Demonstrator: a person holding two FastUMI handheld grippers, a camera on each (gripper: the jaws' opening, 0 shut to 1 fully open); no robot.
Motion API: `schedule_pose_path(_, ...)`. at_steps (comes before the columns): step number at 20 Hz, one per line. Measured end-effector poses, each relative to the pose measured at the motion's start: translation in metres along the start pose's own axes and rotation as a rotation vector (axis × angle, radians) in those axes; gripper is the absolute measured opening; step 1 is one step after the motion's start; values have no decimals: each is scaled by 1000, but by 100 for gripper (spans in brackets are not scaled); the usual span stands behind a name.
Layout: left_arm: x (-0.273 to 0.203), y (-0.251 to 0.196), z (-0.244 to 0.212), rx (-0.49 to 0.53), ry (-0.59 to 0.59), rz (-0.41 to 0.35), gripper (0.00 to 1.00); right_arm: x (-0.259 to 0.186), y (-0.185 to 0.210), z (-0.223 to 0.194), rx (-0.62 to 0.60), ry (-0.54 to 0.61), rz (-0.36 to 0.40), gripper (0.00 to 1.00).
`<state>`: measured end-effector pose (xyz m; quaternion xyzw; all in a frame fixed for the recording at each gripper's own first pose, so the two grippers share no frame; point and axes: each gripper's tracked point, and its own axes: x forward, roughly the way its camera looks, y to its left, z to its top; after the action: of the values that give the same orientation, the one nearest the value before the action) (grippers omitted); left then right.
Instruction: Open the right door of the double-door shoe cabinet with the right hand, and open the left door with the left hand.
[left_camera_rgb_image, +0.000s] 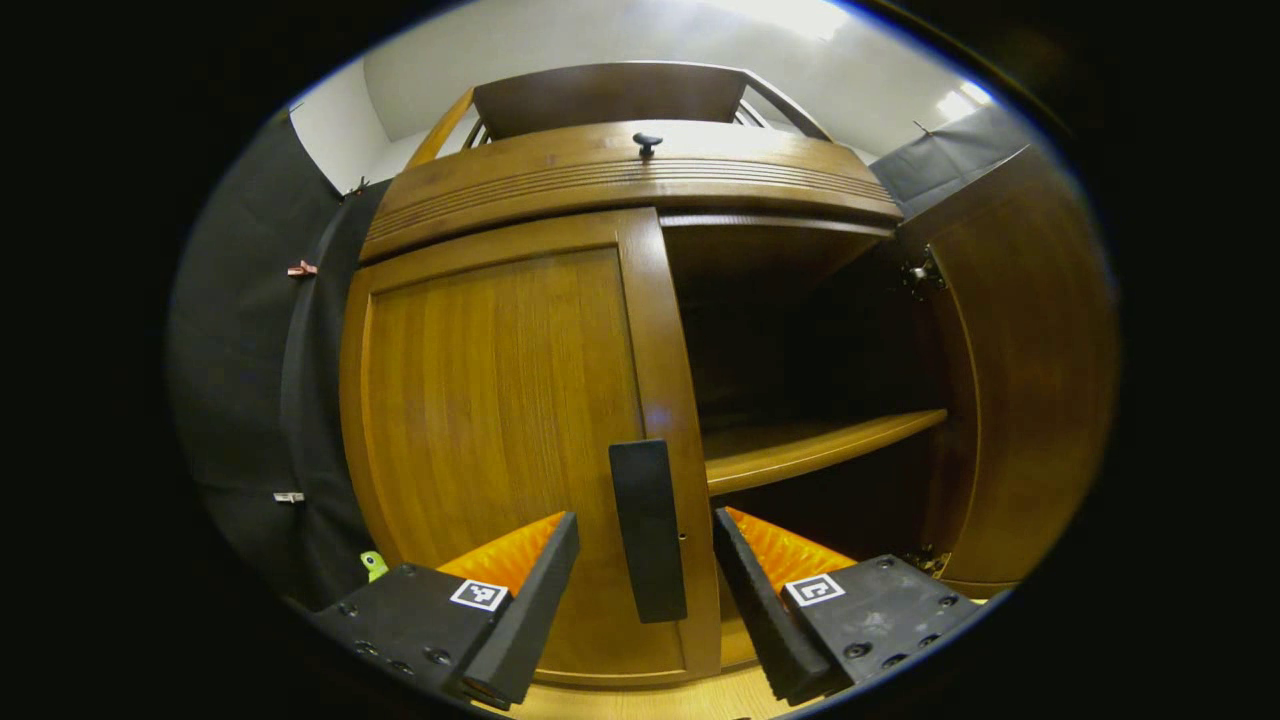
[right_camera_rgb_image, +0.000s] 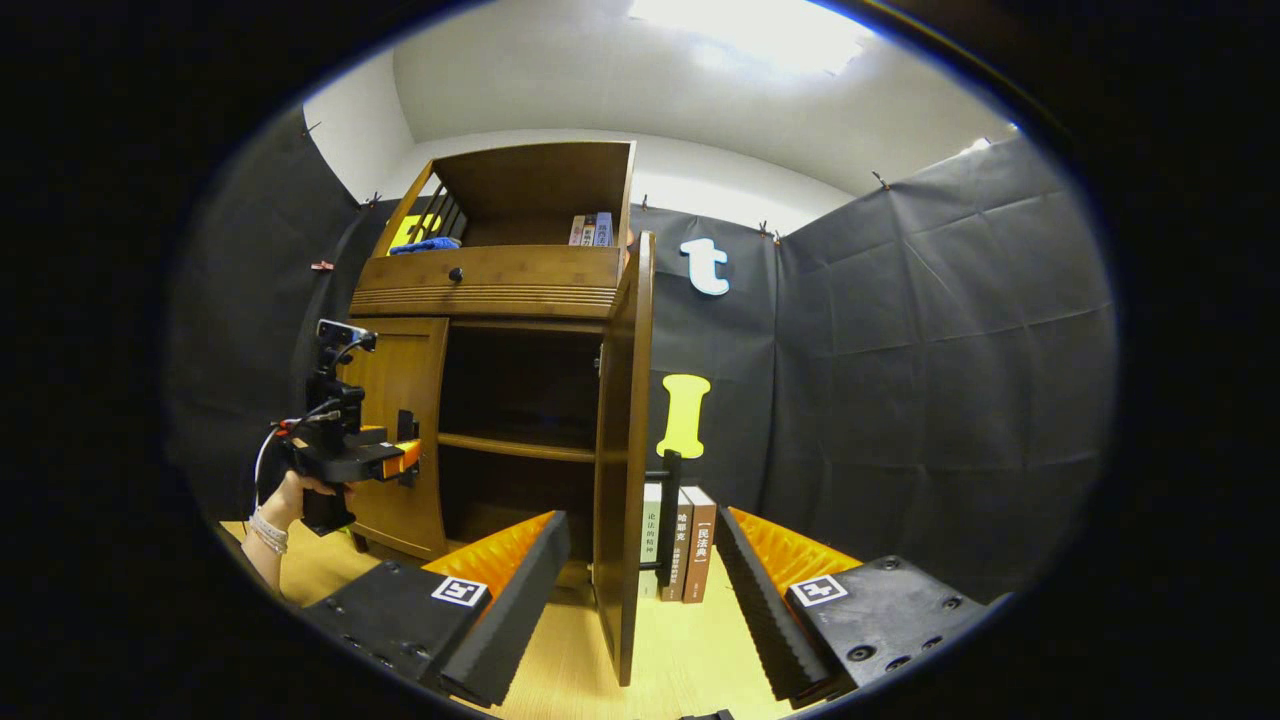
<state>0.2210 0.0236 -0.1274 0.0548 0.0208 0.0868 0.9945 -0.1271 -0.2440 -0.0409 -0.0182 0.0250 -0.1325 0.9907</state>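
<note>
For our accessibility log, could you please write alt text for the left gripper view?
The open left gripper brackets the black handle of the closed left door. Beside it, the right door stands open, showing a shelf.

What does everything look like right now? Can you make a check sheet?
Surface: pale wood floor, bare where seen.
Job's things: right door swung wide open; left door shut, its black handle between the left gripper's fingers, not yet pinched.
Clutter: books standing on the floor behind the right door; more books and a blue thing on top of the cabinet.
Grippers: left gripper open; right gripper open around the right door's edge.
Cables: wires on the left gripper.
Surroundings: black cloth wall, white ceiling.
</note>
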Motion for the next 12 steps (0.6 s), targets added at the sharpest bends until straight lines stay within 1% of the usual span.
schedule_pose_path(2, 9, 0, -5, -22, 15, -3, 89, 1, -1, -5, -4, 5, -8, 95)
schedule_pose_path(3, 12, -1, -7, -32, 21, -3, 86, 1, -1, -7, -3, 9, -10, 95)
schedule_pose_path(4, 15, 1, -7, -38, 23, 4, 81, 2, -1, -9, -3, 16, -14, 95)
schedule_pose_path(5, 17, 3, -7, -41, 17, 13, 80, 3, -3, -12, -6, 23, -20, 95)
schedule_pose_path(6, 20, 6, -4, -44, 7, 16, 77, 5, -5, -15, -7, 31, -26, 94)
schedule_pose_path(8, 23, 4, -2, -62, 3, -1, 67, 6, -4, -17, 0, 43, -31, 93)
schedule_pose_path(11, 25, 0, -3, -69, 3, -18, 55, 7, -4, -18, 1, 46, -33, 94)
schedule_pose_path(12, 27, -3, -3, -75, 7, -28, 55, 8, -5, -18, -4, 45, -36, 93)
